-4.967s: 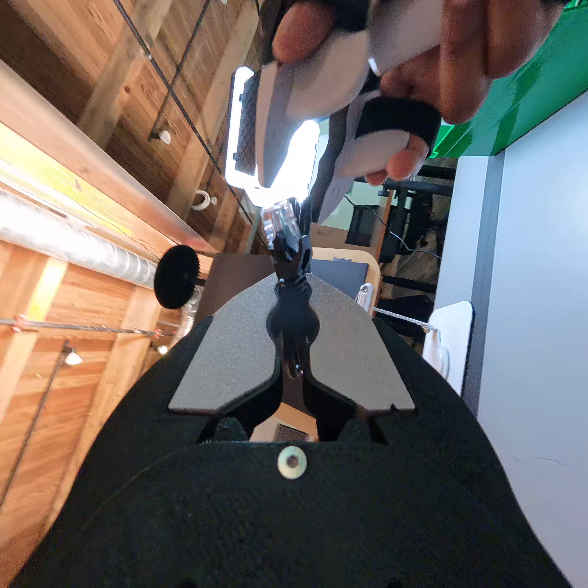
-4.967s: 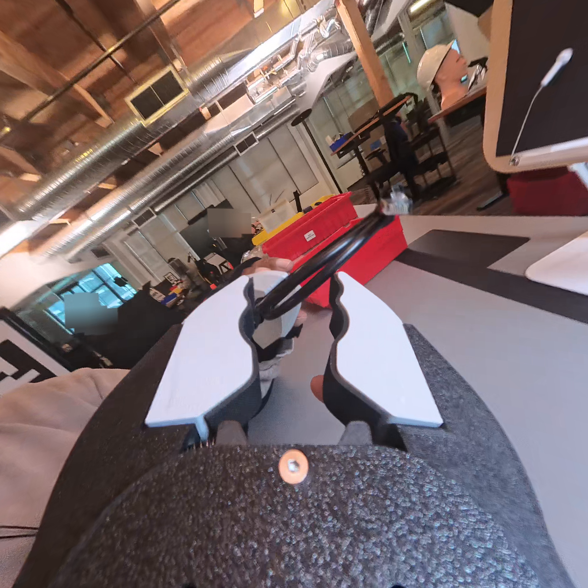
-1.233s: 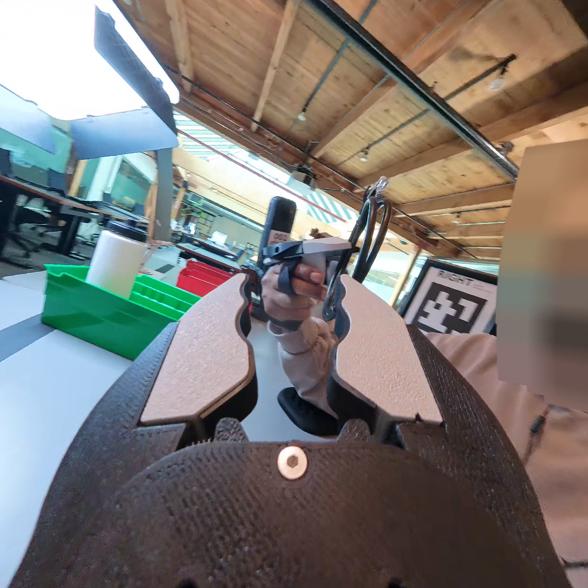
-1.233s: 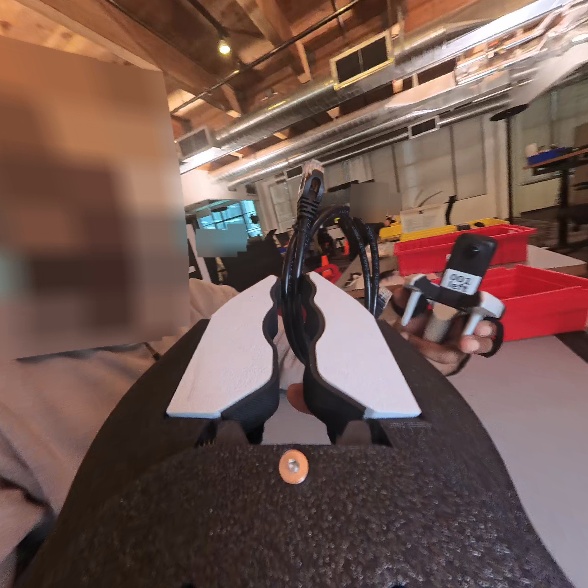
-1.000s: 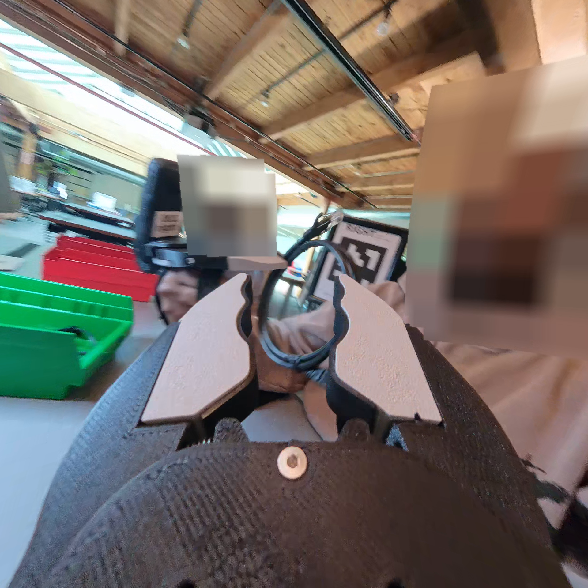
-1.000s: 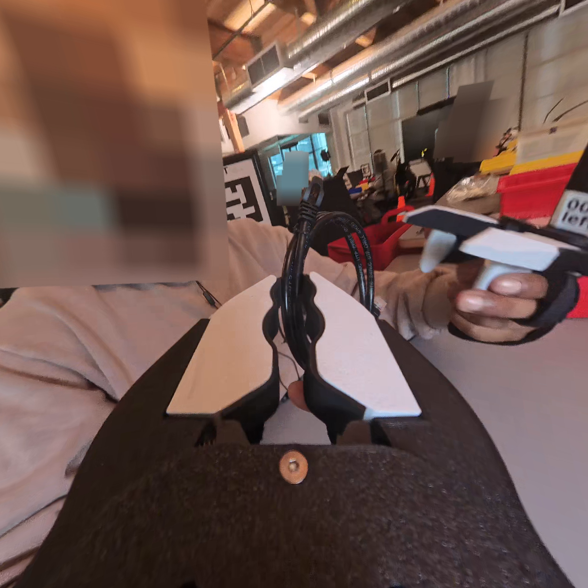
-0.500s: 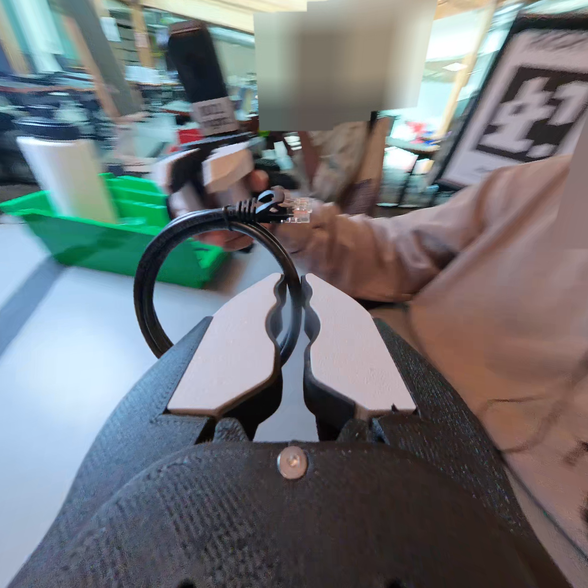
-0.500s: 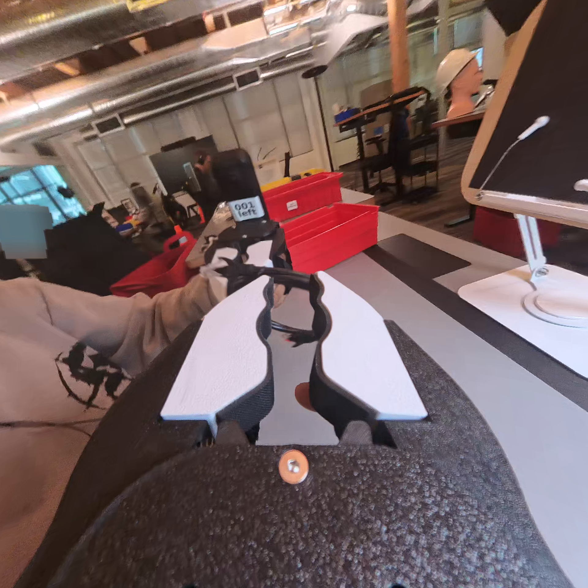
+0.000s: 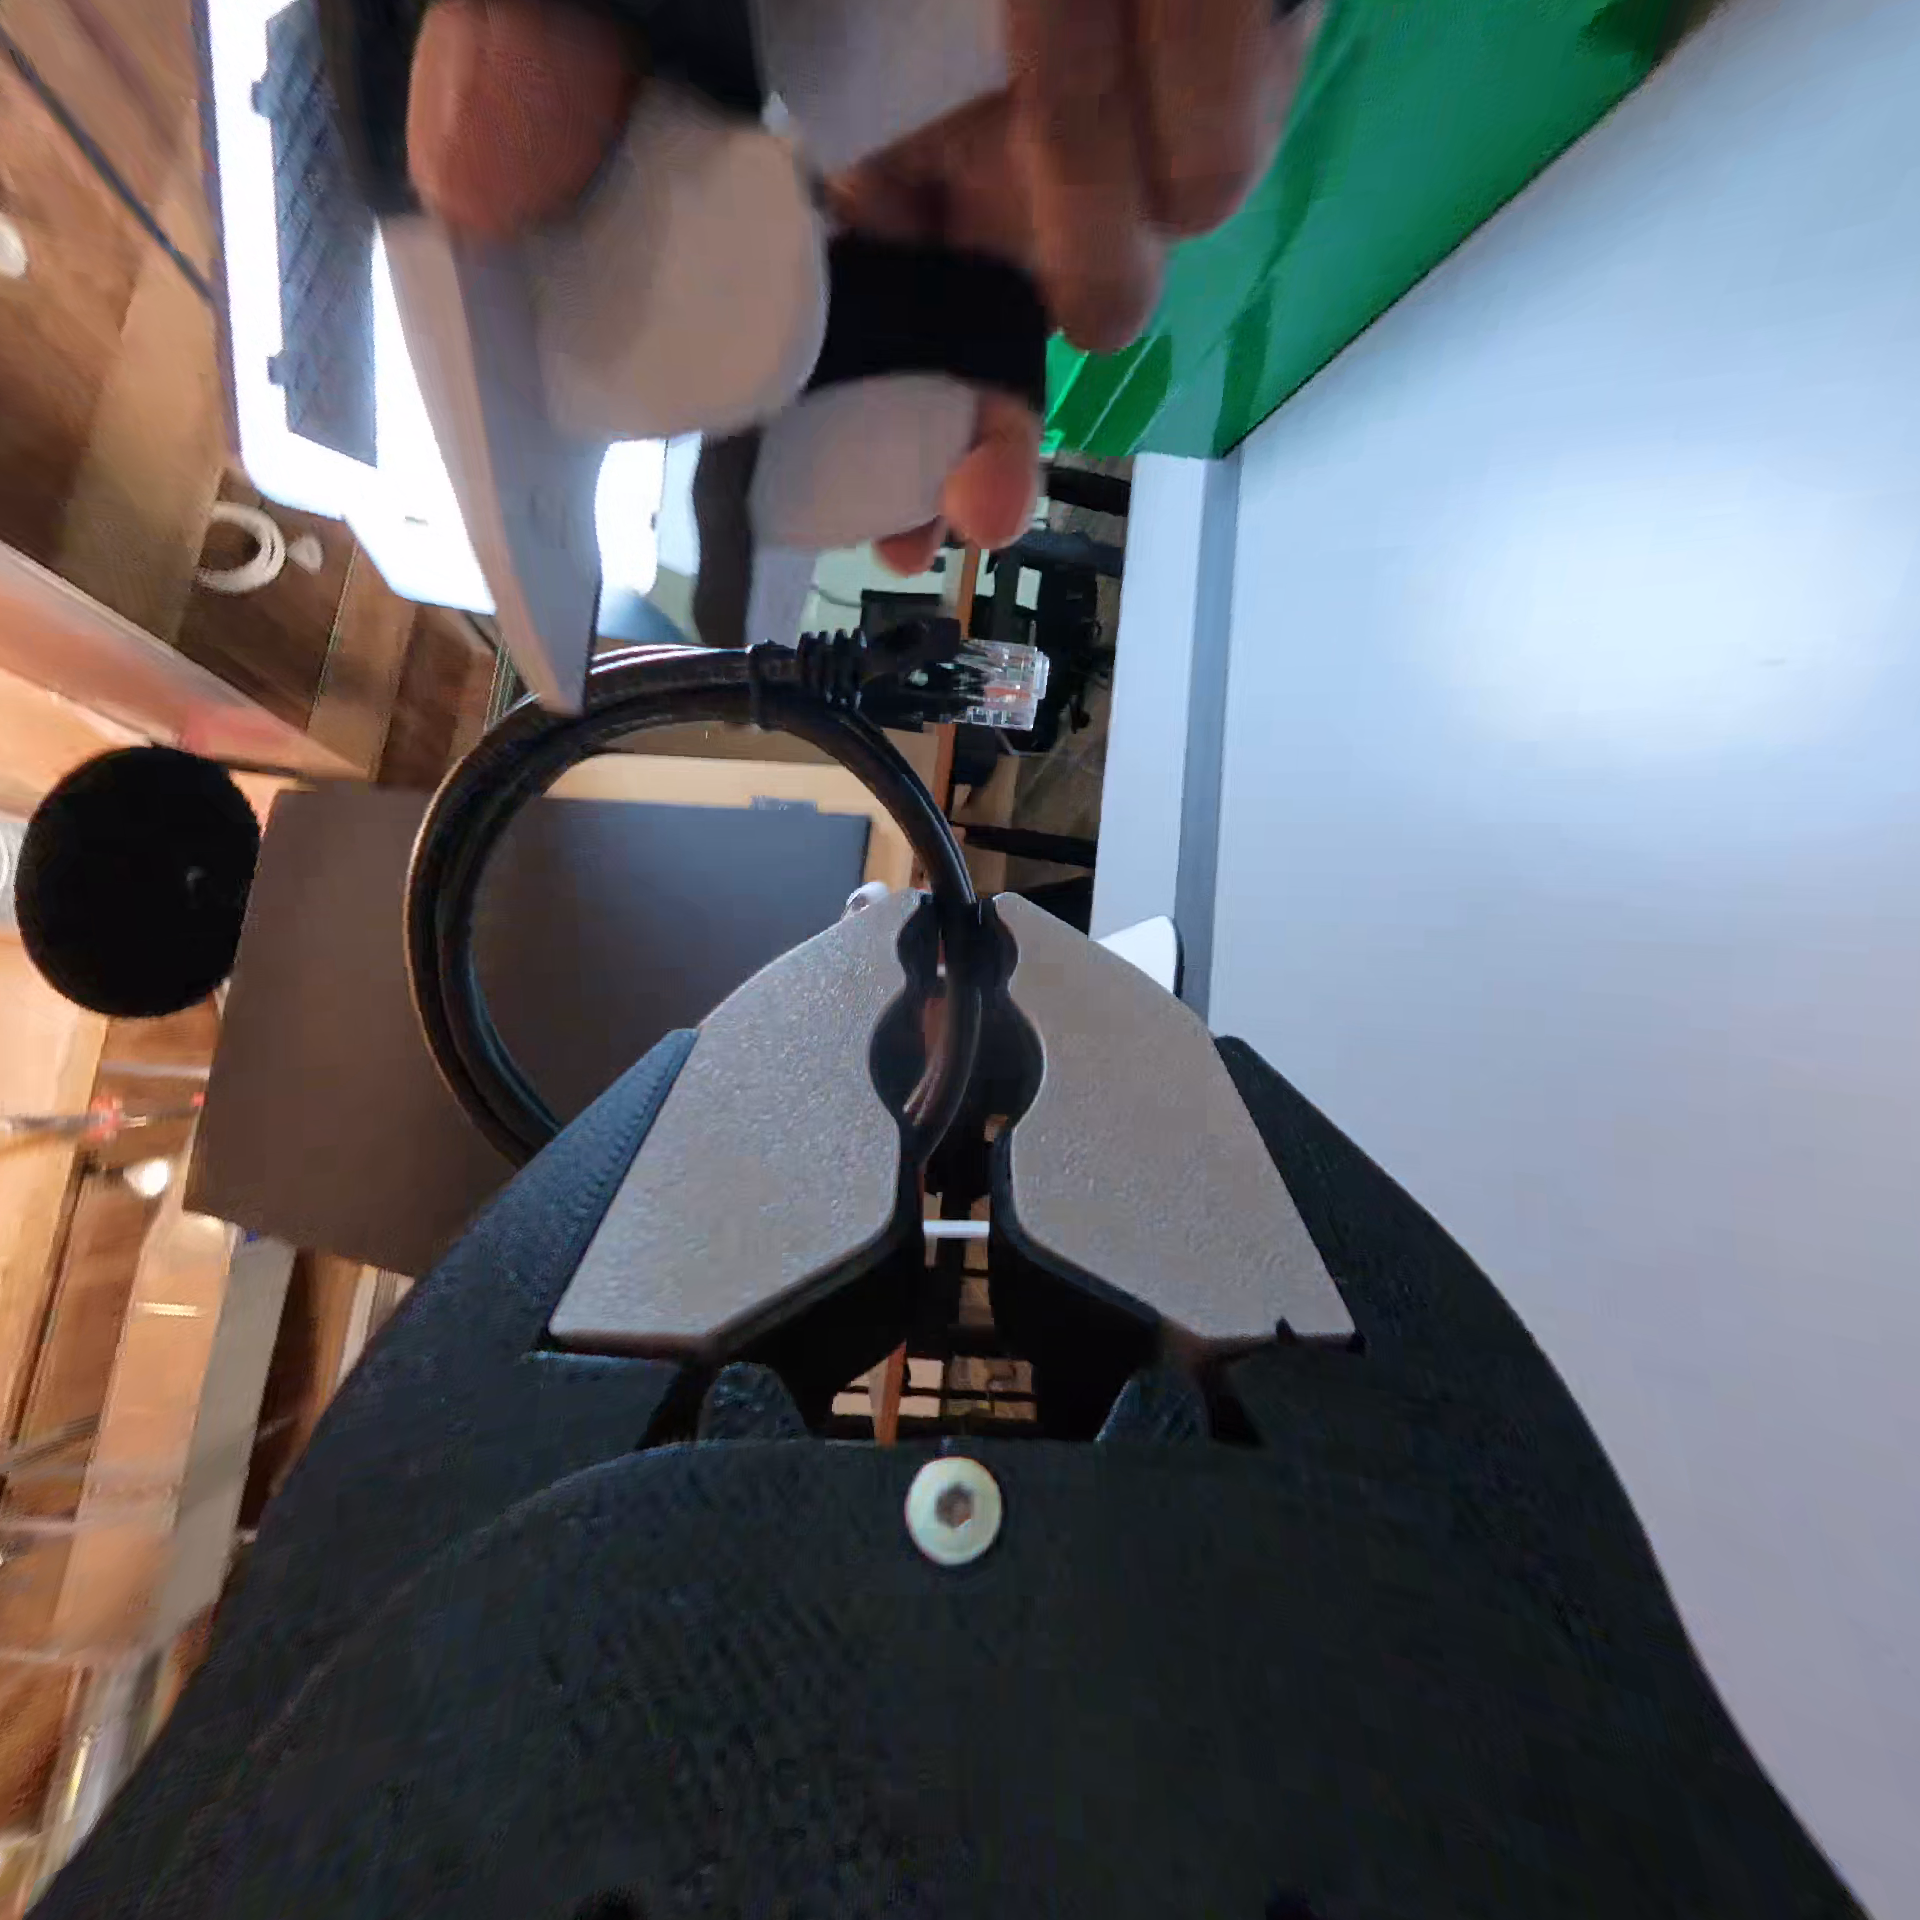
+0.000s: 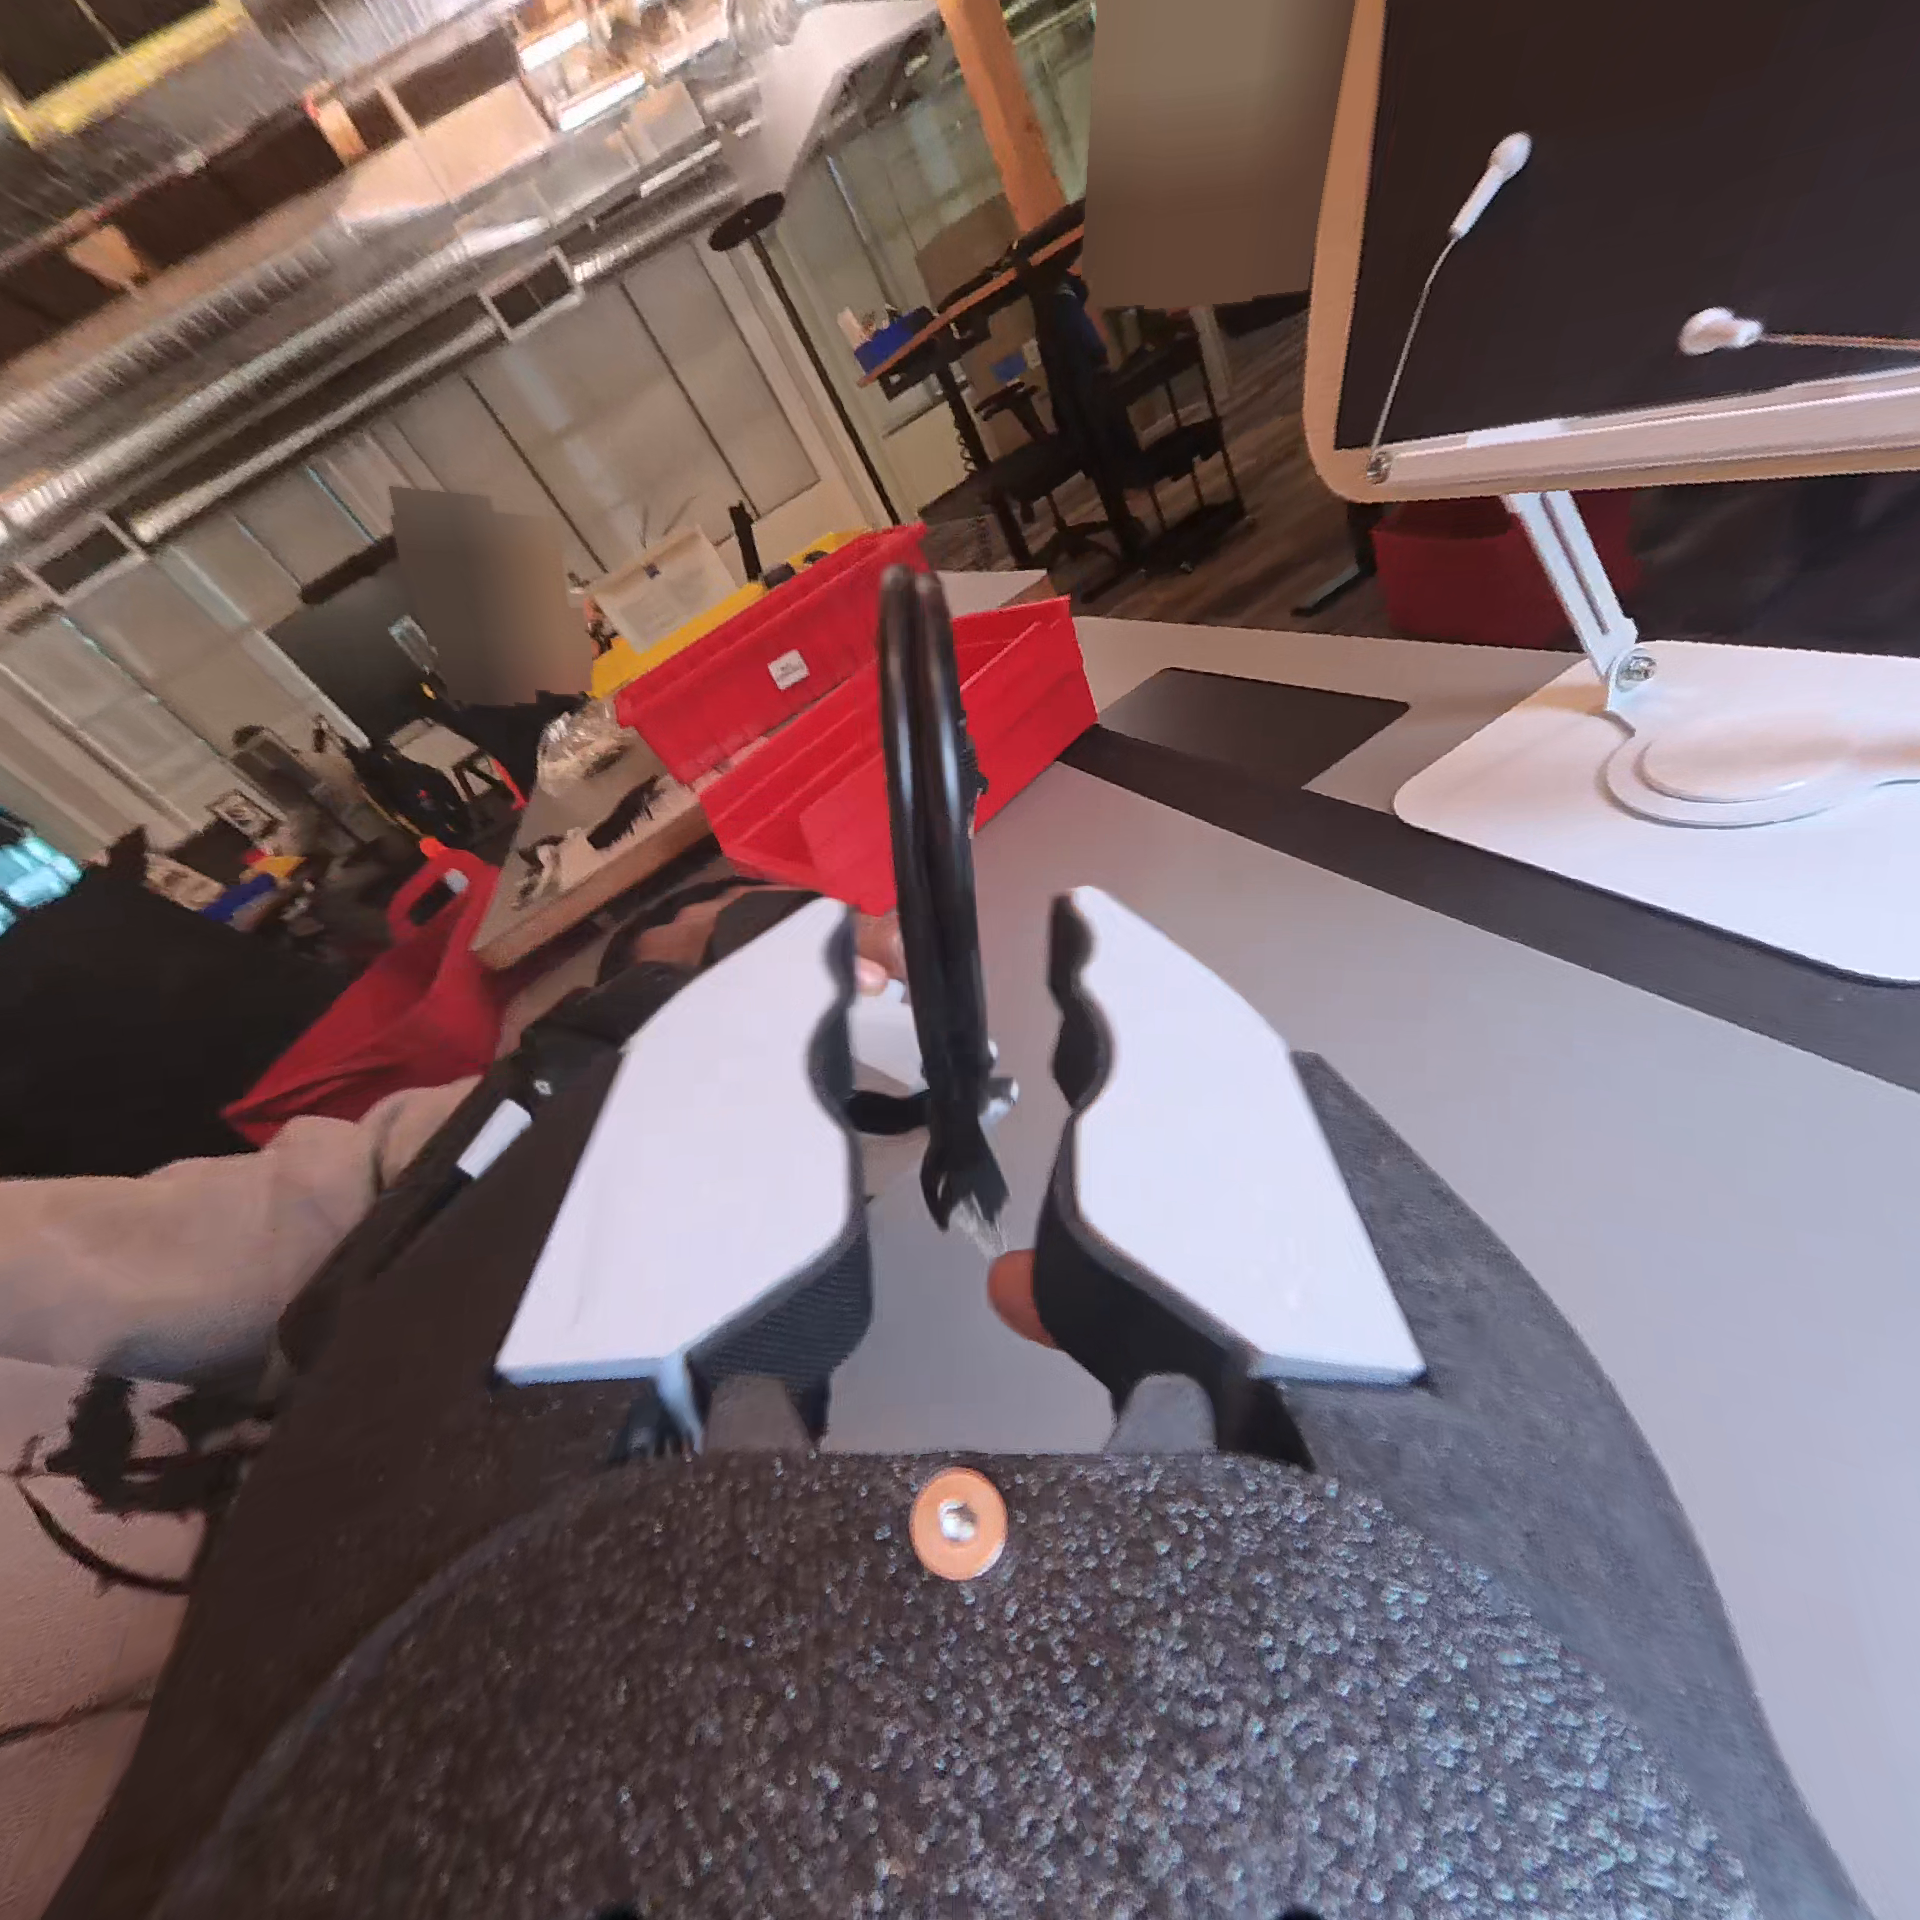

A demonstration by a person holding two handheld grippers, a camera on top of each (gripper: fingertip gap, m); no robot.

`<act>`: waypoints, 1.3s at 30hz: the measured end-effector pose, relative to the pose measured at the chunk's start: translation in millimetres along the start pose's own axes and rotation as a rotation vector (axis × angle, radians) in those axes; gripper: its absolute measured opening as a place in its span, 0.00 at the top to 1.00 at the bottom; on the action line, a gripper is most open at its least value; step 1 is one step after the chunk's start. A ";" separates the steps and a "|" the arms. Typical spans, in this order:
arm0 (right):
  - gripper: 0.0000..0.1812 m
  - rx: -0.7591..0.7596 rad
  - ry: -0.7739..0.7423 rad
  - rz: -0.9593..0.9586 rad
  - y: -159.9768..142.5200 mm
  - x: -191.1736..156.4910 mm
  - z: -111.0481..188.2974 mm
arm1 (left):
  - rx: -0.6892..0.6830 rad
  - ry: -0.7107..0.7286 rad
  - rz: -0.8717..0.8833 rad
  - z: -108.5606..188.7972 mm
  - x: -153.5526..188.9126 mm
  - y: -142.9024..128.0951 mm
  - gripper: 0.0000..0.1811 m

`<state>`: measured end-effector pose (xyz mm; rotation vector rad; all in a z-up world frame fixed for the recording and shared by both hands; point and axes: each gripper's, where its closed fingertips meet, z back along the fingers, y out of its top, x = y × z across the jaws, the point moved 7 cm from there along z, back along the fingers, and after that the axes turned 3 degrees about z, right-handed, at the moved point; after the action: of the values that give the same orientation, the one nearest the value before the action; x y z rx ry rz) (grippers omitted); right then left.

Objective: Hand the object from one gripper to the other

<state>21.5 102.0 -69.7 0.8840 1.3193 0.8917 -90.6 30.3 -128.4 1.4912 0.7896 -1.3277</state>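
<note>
A black coiled network cable (image 9: 447, 894) with a clear plug (image 9: 992, 681) is pinched at its right side by my left gripper (image 9: 954, 909), which is shut on it. The left wrist view is rolled sideways. The right gripper's white fingers (image 9: 499, 436), held by a hand, come in from above, and one tip touches the top of the coil. In the right wrist view my right gripper (image 10: 951, 914) is open. The cable (image 10: 920, 727) stands edge-on between its fingers without touching either. The left gripper is mostly hidden behind them.
Grey table (image 10: 1455, 1143) with a dark strip. Red bins (image 10: 862, 727) stand at its far side. A white stand base (image 10: 1662, 831) carrying a dark screen (image 10: 1610, 208) is at the right. A green bin (image 9: 1351, 208) sits at the table's edge. Across from one pair of fingers to the other is roughly 6 cm.
A second ago the right gripper held the cable; the left then closed on it and the right let go. Now the open right gripper has come back around the coil, and the left has rolled sideways.
</note>
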 end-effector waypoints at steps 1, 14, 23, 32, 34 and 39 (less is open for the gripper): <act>0.93 -0.027 0.000 0.052 -2.1 -1.2 0.2 | 0.007 -0.017 -0.015 -1.5 6.3 4.7 0.96; 0.94 -0.228 -0.247 1.174 -10.2 -23.2 18.6 | 0.382 -0.492 1.385 17.1 -70.2 -8.7 0.87; 0.94 -0.215 -0.602 1.798 -38.2 -26.0 -15.2 | 0.442 -0.797 2.288 -7.9 -44.1 -70.9 0.75; 0.92 -0.204 -0.546 1.764 -69.3 -21.6 -41.9 | 0.381 -0.618 2.158 -6.6 -45.3 -83.3 0.96; 0.90 -0.142 -0.421 1.540 -61.1 -28.8 -37.7 | 0.356 -0.537 2.004 -1.7 -53.4 -84.9 0.96; 0.79 0.024 -0.160 0.689 -18.3 -36.0 -26.5 | 0.337 -0.318 1.566 12.6 -72.1 -79.1 0.96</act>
<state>-5.9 62.3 -73.2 1.4362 0.8860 1.2977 -181.7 54.0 -76.0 1.4439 -0.8023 -0.3938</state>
